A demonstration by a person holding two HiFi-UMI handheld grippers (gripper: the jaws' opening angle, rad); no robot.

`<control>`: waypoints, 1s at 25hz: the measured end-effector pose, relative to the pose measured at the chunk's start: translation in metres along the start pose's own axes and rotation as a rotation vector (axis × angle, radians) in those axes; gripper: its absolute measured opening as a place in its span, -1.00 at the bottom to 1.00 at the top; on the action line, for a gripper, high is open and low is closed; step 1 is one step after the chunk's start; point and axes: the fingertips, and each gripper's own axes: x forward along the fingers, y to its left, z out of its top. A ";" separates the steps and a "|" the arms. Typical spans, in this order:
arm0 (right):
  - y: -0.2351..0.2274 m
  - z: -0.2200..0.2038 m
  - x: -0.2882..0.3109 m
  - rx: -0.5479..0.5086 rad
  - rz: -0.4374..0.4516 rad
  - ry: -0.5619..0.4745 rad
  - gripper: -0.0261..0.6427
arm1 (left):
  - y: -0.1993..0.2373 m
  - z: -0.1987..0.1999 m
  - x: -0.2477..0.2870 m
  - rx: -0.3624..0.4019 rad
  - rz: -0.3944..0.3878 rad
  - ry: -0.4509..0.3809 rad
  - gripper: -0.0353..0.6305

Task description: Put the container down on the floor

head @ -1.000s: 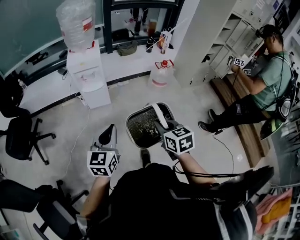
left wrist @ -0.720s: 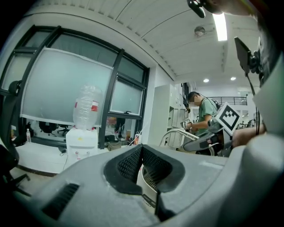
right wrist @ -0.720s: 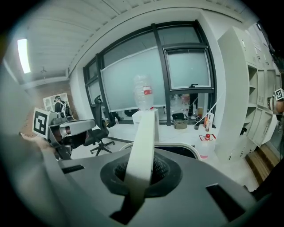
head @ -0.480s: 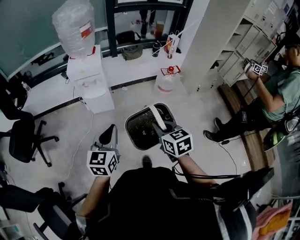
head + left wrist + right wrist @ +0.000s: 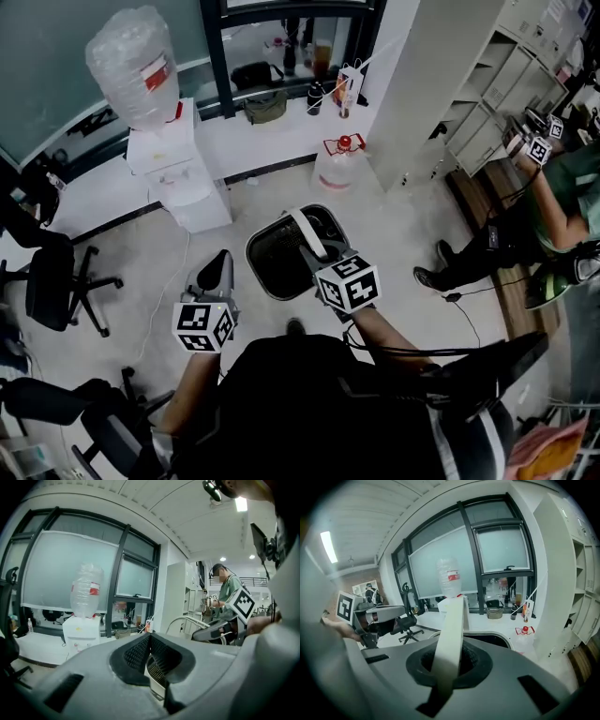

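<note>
A pale speckled floor [image 5: 403,234] runs to tall black-framed windows [image 5: 281,23]. A white water dispenser [image 5: 178,169] topped by a clear bottle stands near them. A black swivel chair [image 5: 52,281] sits on the left and white open shelving [image 5: 492,84] on the right.

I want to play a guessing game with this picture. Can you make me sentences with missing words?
The right gripper holds the container by its white ____.
The left gripper holds ____.
The water jug on the floor has a ____ cap.
Missing words: handle, nothing, red.
</note>
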 end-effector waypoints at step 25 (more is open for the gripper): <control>-0.077 0.030 0.076 -0.005 -0.021 0.016 -0.90 | 0.040 -0.002 0.096 0.000 -0.013 0.043 -0.87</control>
